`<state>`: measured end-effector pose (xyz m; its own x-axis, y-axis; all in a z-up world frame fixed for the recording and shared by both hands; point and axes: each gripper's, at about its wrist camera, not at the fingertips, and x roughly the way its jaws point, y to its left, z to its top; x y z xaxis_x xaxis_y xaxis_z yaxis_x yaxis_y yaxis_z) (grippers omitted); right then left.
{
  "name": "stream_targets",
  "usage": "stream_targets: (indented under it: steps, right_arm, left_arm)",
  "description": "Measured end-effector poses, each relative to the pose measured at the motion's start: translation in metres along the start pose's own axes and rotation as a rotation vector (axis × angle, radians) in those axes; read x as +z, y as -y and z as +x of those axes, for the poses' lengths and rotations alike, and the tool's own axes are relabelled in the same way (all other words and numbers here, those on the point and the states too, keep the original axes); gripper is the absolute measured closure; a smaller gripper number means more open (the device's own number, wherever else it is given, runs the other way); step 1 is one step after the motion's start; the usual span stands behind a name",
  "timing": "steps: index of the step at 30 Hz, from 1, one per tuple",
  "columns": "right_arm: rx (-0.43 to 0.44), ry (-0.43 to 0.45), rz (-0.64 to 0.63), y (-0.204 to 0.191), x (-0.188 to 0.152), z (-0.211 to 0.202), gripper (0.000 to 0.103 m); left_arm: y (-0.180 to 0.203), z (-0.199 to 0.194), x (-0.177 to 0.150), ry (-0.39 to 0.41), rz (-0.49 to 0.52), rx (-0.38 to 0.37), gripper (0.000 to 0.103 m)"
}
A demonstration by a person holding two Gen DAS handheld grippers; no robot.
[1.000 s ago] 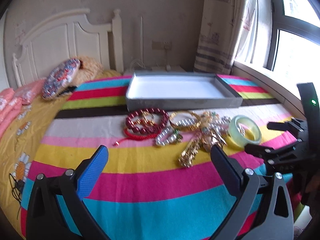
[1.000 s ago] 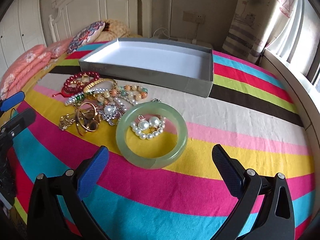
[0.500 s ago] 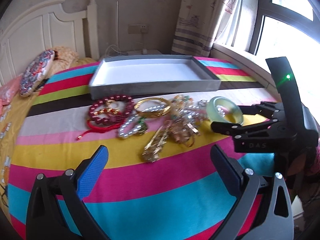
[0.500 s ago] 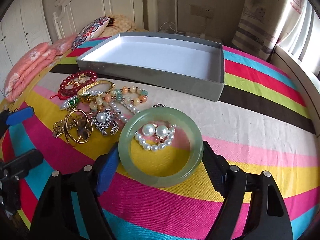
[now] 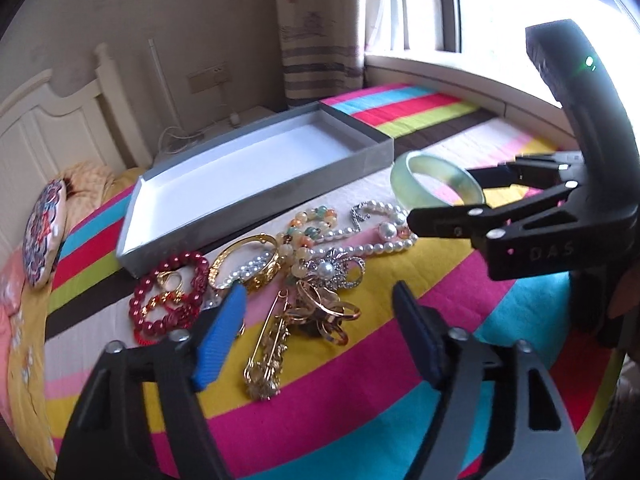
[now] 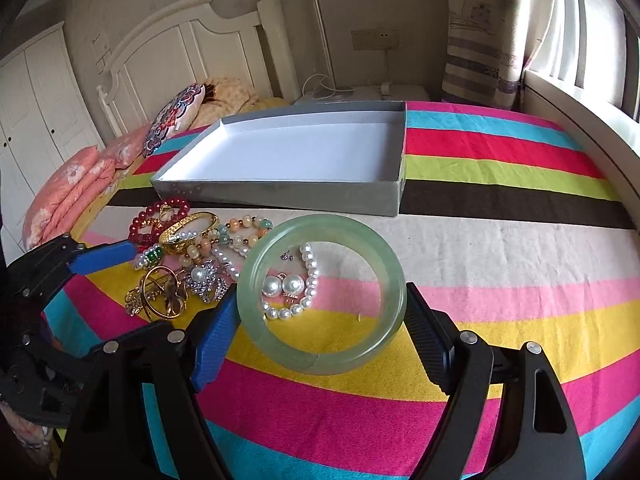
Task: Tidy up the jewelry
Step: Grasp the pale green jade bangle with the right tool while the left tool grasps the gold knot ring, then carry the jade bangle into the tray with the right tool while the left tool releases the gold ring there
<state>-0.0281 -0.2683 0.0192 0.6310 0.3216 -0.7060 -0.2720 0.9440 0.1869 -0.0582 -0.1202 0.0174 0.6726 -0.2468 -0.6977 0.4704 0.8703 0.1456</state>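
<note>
**Jade bangle gripped above the striped cover**

The bangle (image 6: 322, 294) is a thick, pale green, translucent ring with cloudy patches and a faint crack line near its front edge. It is tilted, its far edge raised, and seen through it are two large pearl earrings (image 6: 283, 285) and a loop of small pearls lying on the striped bedspread (image 6: 500, 272).

The right gripper (image 6: 320, 332) is closed onto the bangle: the blue pad presses its left side and the black pad its right side, so the jaws stand about as far apart as the ring is wide. In the left wrist view the bangle (image 5: 436, 184) sits between that gripper's black fingers, just beside the near corner of the grey box (image 5: 256, 184).

The left gripper (image 5: 320, 340) is spread wide and holds nothing. It hovers over the tangled pile: a red bead bracelet (image 5: 168, 296), a gold bangle (image 5: 244, 264), a pearl necklace (image 5: 360, 240), and gold rings (image 5: 328, 312) with a chain. The pile lies in front of the box's long side, to the left of the green bangle.

The box is shallow, white inside, with nothing in it.
</note>
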Motion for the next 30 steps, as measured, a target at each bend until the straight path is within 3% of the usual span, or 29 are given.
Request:
stream_targets:
  steps: [6, 8, 13, 19, 30]
  right_arm:
    - [0.001, 0.002, 0.006, 0.001, 0.0, 0.0, 0.026]
    - [-0.001, 0.001, 0.004, 0.0, 0.0, 0.0, 0.026]
    - [-0.008, 0.0, 0.007, 0.001, 0.0, 0.0, 0.026]
    - [-0.013, 0.007, 0.008, 0.0, -0.001, -0.001, 0.026]
    - [-0.011, 0.033, -0.031, -0.008, 0.016, -0.009, 0.026]
  left_arm:
    - [-0.003, 0.014, -0.004, -0.033, 0.047, -0.052, 0.048]
    - [-0.003, 0.018, -0.006, -0.042, 0.057, -0.07, 0.06]
    - [-0.003, 0.012, -0.007, -0.002, 0.061, -0.105, 0.06]
    - [-0.009, -0.005, -0.009, 0.054, -0.006, -0.115, 0.06]
    - [-0.047, -0.026, 0.017, 0.106, -0.064, -0.022, 0.06]
